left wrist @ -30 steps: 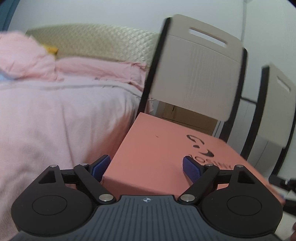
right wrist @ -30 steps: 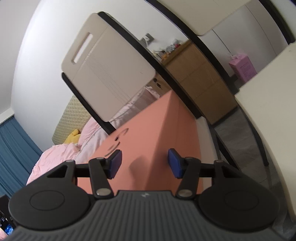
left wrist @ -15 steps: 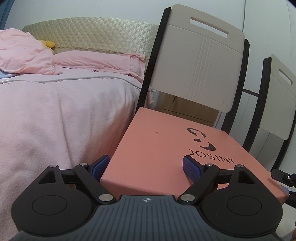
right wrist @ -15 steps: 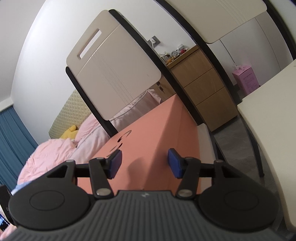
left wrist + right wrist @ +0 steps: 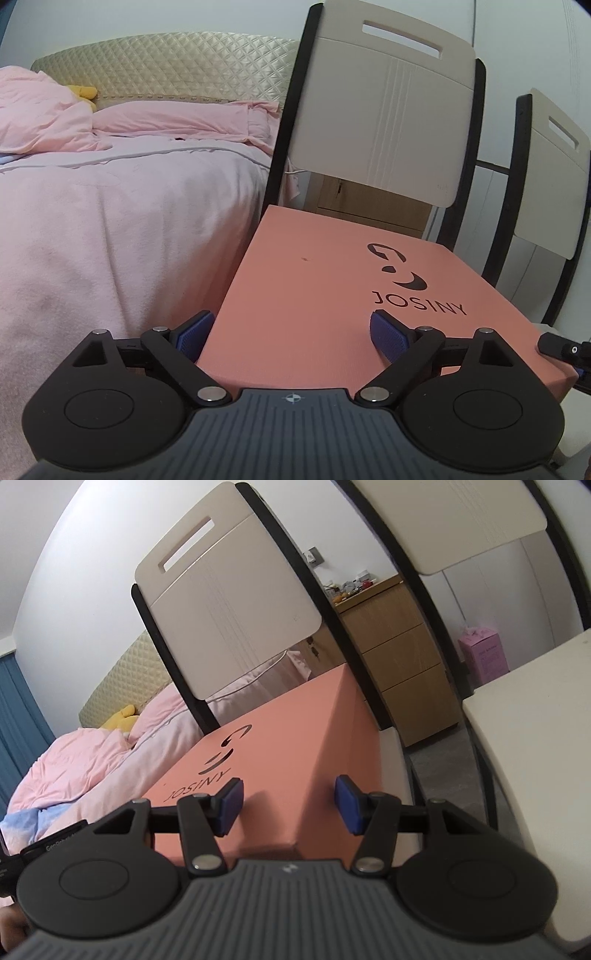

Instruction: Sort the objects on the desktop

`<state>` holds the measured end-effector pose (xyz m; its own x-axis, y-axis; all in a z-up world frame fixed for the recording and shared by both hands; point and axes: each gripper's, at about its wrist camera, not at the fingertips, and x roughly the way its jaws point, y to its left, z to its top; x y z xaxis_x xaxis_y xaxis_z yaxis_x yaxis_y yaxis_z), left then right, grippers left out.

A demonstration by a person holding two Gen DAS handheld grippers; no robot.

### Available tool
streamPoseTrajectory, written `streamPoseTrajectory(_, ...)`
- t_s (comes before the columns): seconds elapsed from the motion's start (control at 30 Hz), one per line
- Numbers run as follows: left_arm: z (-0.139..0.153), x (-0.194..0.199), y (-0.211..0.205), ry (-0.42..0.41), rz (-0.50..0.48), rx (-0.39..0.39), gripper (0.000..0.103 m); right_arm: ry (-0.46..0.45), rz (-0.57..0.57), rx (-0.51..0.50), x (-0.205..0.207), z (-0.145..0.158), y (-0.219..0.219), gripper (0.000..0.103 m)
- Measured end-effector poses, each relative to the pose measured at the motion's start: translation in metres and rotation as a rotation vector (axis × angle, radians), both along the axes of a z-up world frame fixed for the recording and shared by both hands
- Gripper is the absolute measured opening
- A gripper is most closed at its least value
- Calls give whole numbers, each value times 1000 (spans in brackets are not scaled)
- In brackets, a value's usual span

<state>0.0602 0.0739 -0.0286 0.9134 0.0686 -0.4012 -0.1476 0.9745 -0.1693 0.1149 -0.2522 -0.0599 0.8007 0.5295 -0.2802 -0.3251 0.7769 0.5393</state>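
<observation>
Salmon-pink JOSINY cardboard box (image 5: 332,295) rests on chair seat, lid closed. Left gripper (image 5: 291,332) and right gripper (image 5: 288,805): jaws spread, grasping nothing. No sorting evident; judged early stage.

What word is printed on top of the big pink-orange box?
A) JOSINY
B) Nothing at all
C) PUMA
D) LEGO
A. The orange box has black letters spelling JOSINY under a curly black logo on its lid, readable in the left wrist view and seen again at an angle in the right wrist view.
</observation>
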Motion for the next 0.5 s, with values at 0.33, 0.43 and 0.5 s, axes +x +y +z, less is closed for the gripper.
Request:
streamPoseTrajectory(0.33, -5, 10, -1, -6, -21, 14, 94, -47, -5, -87, -7, 7, 3, 56)
streamPoseTrajectory(0.43, -2, 2, -2, -30, -22, 21, 94, -57, -8, -123, -8, 6, 6, 57)
streamPoseTrajectory(0.5, 1, -4, -3, -48, -22, 27, 94, -59, -10, -125, -9, 6, 6, 56)
